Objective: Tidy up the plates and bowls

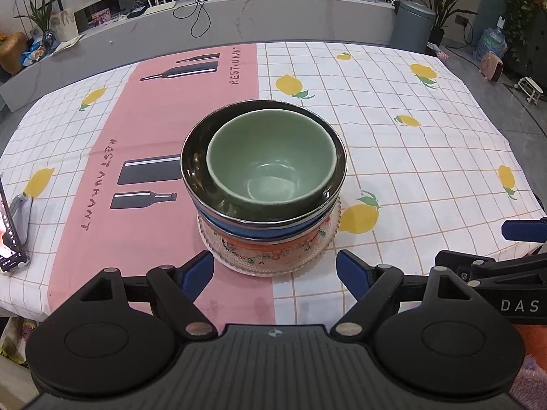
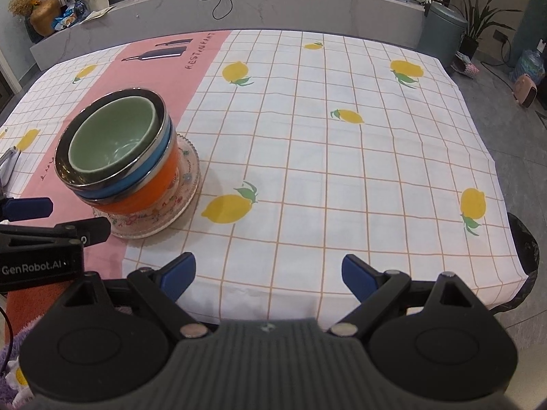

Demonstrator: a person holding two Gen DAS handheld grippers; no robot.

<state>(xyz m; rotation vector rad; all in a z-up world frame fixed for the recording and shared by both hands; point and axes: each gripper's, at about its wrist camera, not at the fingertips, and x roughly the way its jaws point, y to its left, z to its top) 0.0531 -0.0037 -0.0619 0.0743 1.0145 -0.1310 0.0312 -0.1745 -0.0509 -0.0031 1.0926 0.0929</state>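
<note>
Left tool (image 1: 275, 270) held wide apart, nothing gripped; blue pads (image 1: 198, 273) flanked either side of near rim of glass plate (image 1: 270, 266), not touching. Right tool (image 2: 268, 273) likewise spread wide, empty, above lemon-print tablecloth (image 2: 342, 171) near counter edge. Green bowl (image 1: 270, 160) nested in steel bowl (image 1: 195, 160), stacked over blue bowl (image 1: 239, 229) and orange bowl (image 2: 150, 194) on glass plate.

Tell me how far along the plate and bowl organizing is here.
Looks essentially done: green bowl nests in the dark bowl, atop blue bowl and orange bowl, all on the glass plate. Left gripper and right gripper are open, empty. Nothing loose remains visible.
</note>
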